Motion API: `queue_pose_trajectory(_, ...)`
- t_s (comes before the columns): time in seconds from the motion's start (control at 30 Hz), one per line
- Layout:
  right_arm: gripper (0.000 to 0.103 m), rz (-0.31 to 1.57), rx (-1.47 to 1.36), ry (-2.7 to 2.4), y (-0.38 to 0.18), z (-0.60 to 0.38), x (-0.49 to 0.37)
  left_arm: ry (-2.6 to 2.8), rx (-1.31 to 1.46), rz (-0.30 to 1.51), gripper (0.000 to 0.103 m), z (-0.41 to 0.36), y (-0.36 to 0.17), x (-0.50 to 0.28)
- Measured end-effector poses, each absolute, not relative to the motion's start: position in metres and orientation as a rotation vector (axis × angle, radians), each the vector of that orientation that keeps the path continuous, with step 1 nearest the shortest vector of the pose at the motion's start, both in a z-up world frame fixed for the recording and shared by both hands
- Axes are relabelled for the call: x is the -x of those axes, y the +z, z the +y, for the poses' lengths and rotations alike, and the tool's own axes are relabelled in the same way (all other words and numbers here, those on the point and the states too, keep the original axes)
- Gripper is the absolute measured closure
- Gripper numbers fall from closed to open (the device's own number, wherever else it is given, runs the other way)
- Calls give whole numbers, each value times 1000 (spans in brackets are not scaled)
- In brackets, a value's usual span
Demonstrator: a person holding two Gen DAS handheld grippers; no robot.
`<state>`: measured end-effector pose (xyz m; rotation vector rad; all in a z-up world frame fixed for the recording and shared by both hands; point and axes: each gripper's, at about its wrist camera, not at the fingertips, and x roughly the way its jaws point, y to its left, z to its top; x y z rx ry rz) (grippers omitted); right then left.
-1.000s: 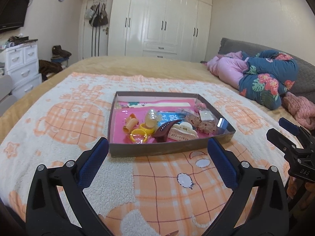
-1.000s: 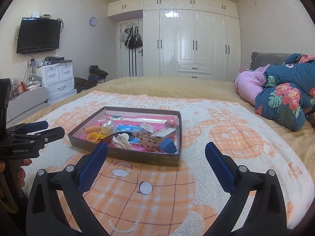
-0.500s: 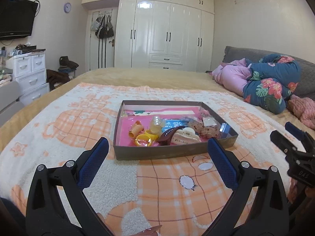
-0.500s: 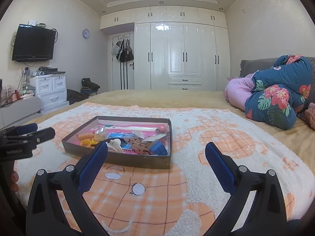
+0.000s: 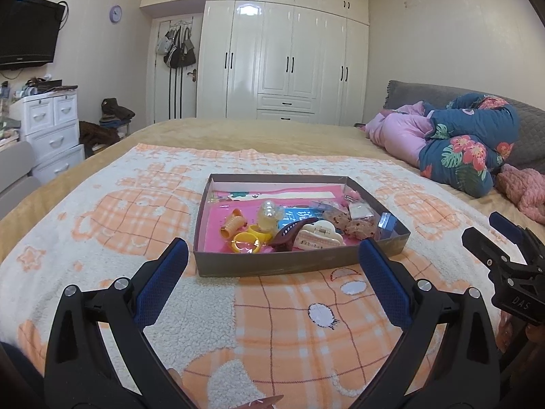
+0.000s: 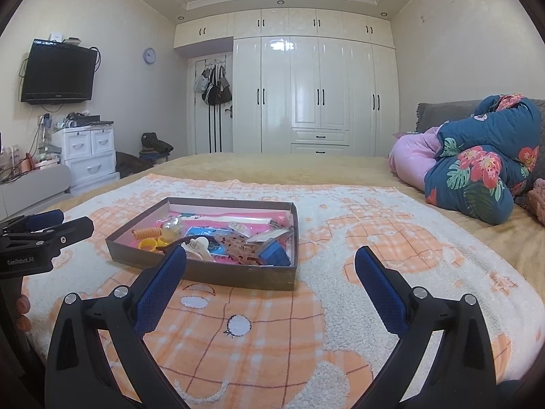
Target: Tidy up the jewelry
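A shallow brown box (image 5: pixel 293 263) with a pink floor lies on the orange-and-white blanket (image 5: pixel 306 323). Inside are yellow rings (image 5: pixel 246 241), an orange spiral (image 5: pixel 233 225), a cream hair claw (image 5: pixel 318 235), a dark maroon clip (image 5: pixel 289 233), a clear bauble (image 5: pixel 268 213), speckled clips (image 5: pixel 357 226) and a small blue box (image 5: pixel 387 224). My left gripper (image 5: pixel 272 260) hangs open just short of the box's near wall, holding nothing. My right gripper (image 6: pixel 270 267) is open too, short of the box (image 6: pixel 238 277) and to its right. Each gripper shows at the edge of the other's view.
A rolled floral and pink quilt (image 5: pixel 460 143) lies at the head of the bed on the right. White wardrobes (image 5: pixel 282 64) fill the far wall, white drawers (image 5: pixel 51 126) and a wall TV (image 5: pixel 25 35) stand left. Bare blanket surrounds the box.
Both cameras have tilted up and dropped lower, so more wall and ceiling show. The box and its contents have not moved. Both grippers stay open.
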<state>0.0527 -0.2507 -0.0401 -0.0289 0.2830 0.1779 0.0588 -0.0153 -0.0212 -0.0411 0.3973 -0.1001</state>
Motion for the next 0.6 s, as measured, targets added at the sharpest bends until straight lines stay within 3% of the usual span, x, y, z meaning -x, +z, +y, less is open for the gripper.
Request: queue_pose_trajectory(0.6, 6, 281, 33, 174, -42, -250, -52, -88, 36, 393, 11, -13, -22, -58)
